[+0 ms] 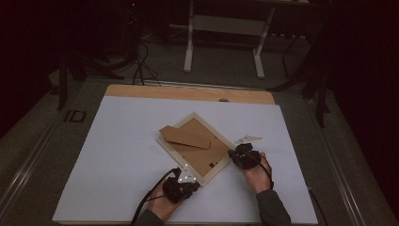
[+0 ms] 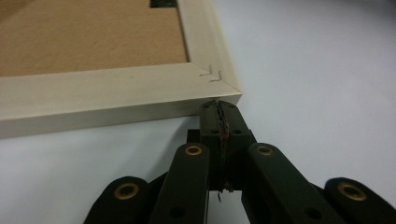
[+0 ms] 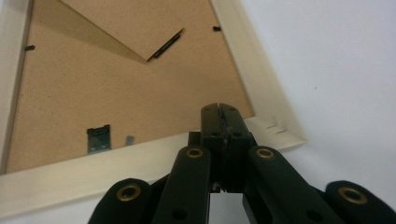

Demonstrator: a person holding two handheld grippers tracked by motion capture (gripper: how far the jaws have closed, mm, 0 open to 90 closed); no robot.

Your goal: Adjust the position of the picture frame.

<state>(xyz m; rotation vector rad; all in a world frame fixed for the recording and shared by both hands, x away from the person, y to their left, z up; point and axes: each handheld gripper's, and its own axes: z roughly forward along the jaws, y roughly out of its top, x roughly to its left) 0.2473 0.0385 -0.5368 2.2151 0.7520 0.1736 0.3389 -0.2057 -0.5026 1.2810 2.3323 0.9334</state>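
A pale wooden picture frame point(image 1: 166, 147) lies face down and turned diagonally on the white sheet point(image 1: 117, 160). Its brown backing board point(image 3: 116, 88) faces up, with a cardboard stand flap point(image 1: 186, 136) folded across it. My left gripper point(image 1: 194, 182) is shut with nothing between its jaws, and its tips point(image 2: 219, 106) sit against the outer side of the frame's point(image 2: 116, 93) near corner. Over the rim point(image 3: 261, 88) by the right corner, my right gripper point(image 1: 232, 153) is also shut and holds nothing; in its own view the tips point(image 3: 219, 109) are above the backing's edge. Whether they touch it I cannot tell.
A small metal hanger clip point(image 3: 99, 138) is fixed to the backing. The white sheet covers a wooden table, whose bare strip point(image 1: 188, 92) shows at the far edge. Beyond it stand the white legs of another desk point(image 1: 189, 47), with cables point(image 1: 141, 66) on the dark floor.
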